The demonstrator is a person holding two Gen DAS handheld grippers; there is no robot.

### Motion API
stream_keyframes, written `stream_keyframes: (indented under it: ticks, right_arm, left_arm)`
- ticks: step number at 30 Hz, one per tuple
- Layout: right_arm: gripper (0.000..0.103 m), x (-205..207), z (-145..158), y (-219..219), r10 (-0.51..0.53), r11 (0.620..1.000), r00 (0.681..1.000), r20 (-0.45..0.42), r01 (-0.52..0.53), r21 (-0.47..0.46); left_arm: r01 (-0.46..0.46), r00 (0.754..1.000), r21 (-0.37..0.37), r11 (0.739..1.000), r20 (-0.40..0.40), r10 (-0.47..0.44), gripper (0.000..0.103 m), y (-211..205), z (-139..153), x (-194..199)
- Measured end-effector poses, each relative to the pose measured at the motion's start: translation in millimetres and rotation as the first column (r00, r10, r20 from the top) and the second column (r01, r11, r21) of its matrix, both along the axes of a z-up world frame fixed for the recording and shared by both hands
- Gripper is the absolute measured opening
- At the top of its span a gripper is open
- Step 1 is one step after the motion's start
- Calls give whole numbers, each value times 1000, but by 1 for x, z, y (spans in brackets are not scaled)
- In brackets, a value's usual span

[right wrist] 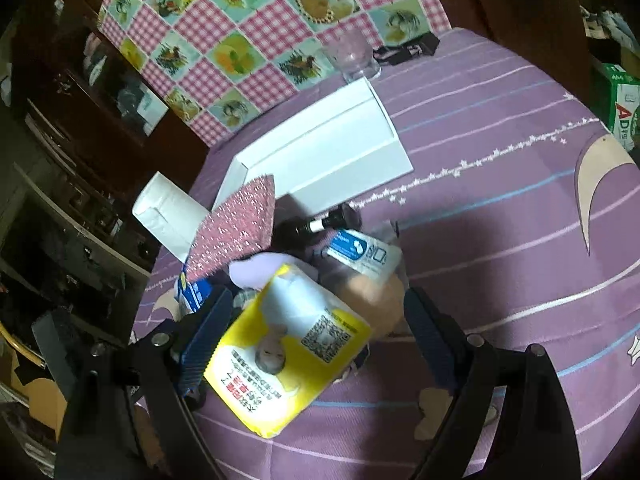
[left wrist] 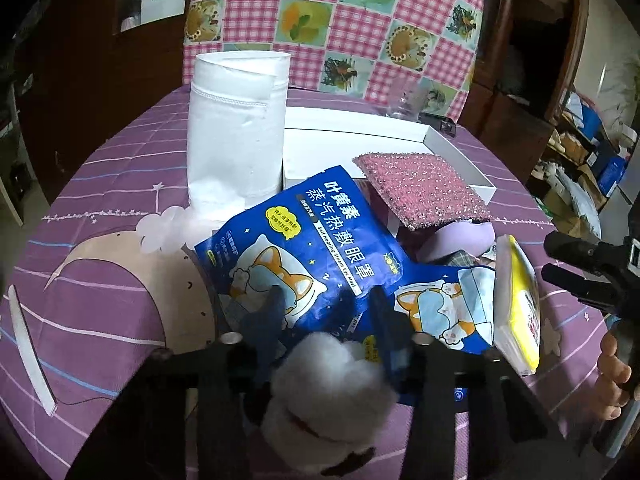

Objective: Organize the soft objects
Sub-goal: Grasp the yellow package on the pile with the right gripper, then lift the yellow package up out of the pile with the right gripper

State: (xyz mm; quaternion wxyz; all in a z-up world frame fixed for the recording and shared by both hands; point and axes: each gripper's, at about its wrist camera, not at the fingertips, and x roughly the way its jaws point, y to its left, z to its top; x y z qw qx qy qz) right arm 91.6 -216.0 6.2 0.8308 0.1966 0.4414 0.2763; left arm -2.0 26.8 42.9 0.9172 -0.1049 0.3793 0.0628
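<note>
- Left gripper (left wrist: 326, 312): jaws drawn in partway, with a white cotton wad (left wrist: 328, 376) bulging up between them at their base; whether the pads actually press the wad cannot be told, as it sits close under the lens.
- Directly beyond the left fingertips lies a blue eye-mask packet (left wrist: 304, 240) with a corgi print, flat on the desk (left wrist: 100, 184); a second blue packet (left wrist: 444, 308) lies to its right, overlapped by the first.
- Farther ahead of the left gripper stands a white rolled cloth (left wrist: 236, 128), upright, just beside an open white box (left wrist: 360, 136).
- Ahead and right of it, a pink glitter sponge (left wrist: 424, 188) rests tilted, its far edge on the box rim.
- Right gripper (right wrist: 316, 328): jaws spread wide and released — a yellow tissue pack (right wrist: 288, 348) lies between them. The left pad sits close against the pack's side; the right pad stands clear of it.
- Just past the pack, a pale lilac soft item (right wrist: 256, 272) and a peach-coloured soft item (right wrist: 368, 292), partly covered by a clear packet with a blue-and-white label (right wrist: 360, 252).
- Beyond these a dark small bottle (right wrist: 316, 224) lies on its side, near the white box.
- Far end of the desk — a clear glass (right wrist: 356, 60) stands upright beside a dark flat object, too blurred to identify.
- A person's fingers (left wrist: 612, 372) show at the right edge of the left view.
</note>
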Motion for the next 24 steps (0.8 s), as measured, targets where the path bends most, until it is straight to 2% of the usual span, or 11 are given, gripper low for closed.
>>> stream_keyframes:
  ticks: [2, 8, 13, 15, 17, 20, 24]
  right_arm:
    - [88, -1, -1, 2, 12, 1000, 1000, -6, -12, -16]
    - [88, -3, 0, 5, 48, 999, 999, -22, -48, -23]
    - [87, -6, -2, 12, 77, 994, 997, -27, -79, -71]
    - [78, -7, -5, 13, 93, 993, 995, -47, -96, -66]
    - [75, -7, -8, 15, 110, 992, 991, -75, -114, -59]
    - [73, -9, -9, 18, 118, 990, 988, -101, -125, -68]
    - [72, -10, -16, 25, 147, 986, 980, -136, -157, -64]
  left_arm:
    - [-10, 1000, -8, 1000, 0, 10, 31, 2, -1, 0]
    - [-1, 1000, -25, 1000, 31, 2, 31, 4, 3, -3]
    - [7, 999, -33, 999, 44, -6, 31, 4, 5, -6]
    - [9, 998, -55, 998, 56, -6, 32, 7, 7, -9]
    - [17, 997, -76, 997, 75, -11, 44, 9, 11, -11]
    - [40, 992, -102, 994, 120, -28, 55, 11, 18, -18]
    - [99, 985, -99, 990, 149, -84, 63, 4, 23, -22]
